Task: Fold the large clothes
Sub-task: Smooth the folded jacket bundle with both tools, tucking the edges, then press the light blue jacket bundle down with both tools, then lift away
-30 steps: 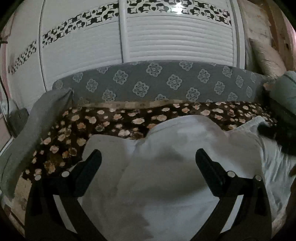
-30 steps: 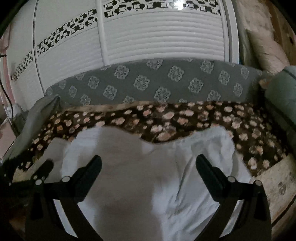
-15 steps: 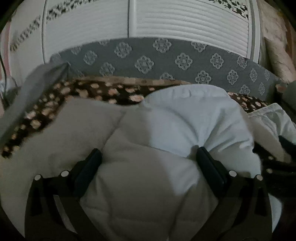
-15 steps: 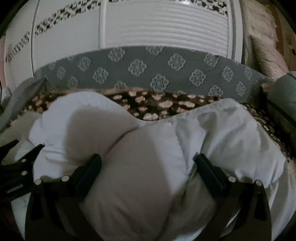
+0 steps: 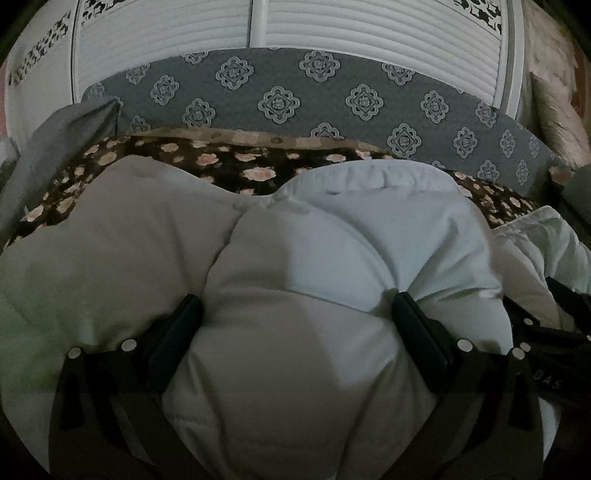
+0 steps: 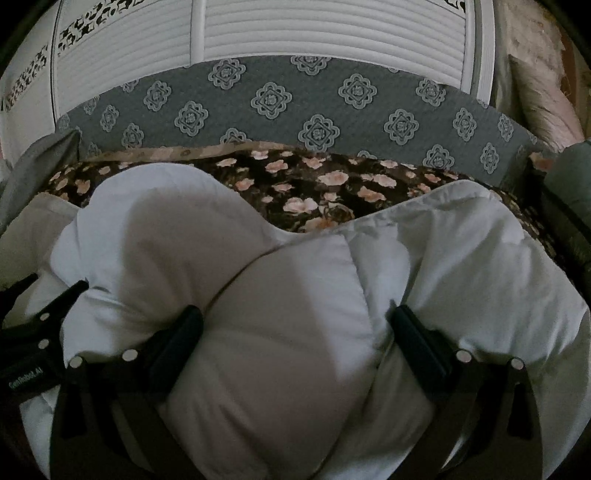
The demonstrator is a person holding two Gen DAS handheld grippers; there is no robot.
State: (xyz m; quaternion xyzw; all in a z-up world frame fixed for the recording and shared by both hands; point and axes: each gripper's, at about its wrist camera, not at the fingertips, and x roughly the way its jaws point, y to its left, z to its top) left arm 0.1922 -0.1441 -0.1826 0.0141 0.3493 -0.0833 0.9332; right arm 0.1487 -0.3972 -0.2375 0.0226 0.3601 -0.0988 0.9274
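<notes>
A puffy white padded garment (image 5: pixel 332 236) lies on a bed and fills the lower half of both views. My left gripper (image 5: pixel 295 306) is open and pushed into it, so the padding bulges up between the two black fingers (image 5: pixel 177 332). In the right wrist view the same white garment (image 6: pixel 461 251) swells between the open fingers (image 6: pixel 417 343) of my right gripper (image 6: pixel 295 317). Each gripper shows at the edge of the other's view: the right gripper (image 5: pixel 546 332) on the right, the left gripper (image 6: pixel 37 332) on the left. The fabric under the fingers is hidden.
A dark bedspread with pink flowers (image 5: pixel 236 166) covers the bed beyond the garment. Behind it runs a grey patterned headboard (image 5: pixel 280 103) and white louvred wardrobe doors (image 5: pixel 332 29). A grey pillow (image 5: pixel 62 133) lies at the left, a furry cushion (image 5: pixel 554 103) at the right.
Both grippers have dropped down and forward into the garment. A second ago it lay flat below the fingers; now it bulges up between them. The finger spacing looks unchanged.
</notes>
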